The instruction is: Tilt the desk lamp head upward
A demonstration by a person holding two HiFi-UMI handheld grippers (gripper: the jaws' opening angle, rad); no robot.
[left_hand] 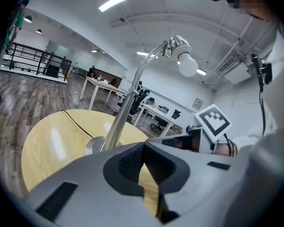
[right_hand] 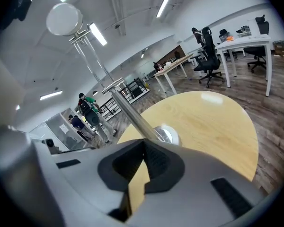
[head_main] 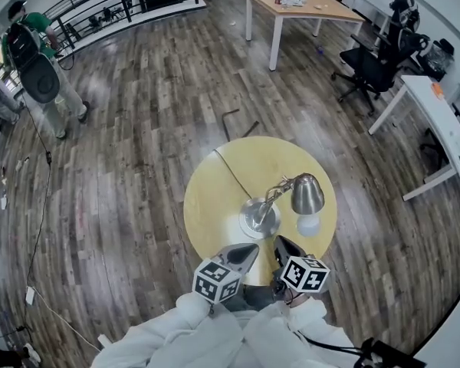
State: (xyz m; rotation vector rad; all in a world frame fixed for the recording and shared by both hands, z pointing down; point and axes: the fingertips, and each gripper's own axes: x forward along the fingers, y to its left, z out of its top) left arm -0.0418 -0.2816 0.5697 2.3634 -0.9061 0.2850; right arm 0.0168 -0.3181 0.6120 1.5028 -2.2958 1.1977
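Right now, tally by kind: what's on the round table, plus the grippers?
Desk lamp: 1
Lamp cord: 1
Grippers: 2 (left gripper, right gripper, both shut, nothing between the jaws)
Total: 4

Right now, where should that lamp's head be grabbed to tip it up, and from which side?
Probably the metal shade, across its narrower back by the bendy neck, not the bulb poking out. Come from the near side with the right claw, which is closest; it is shut, so it opens first.
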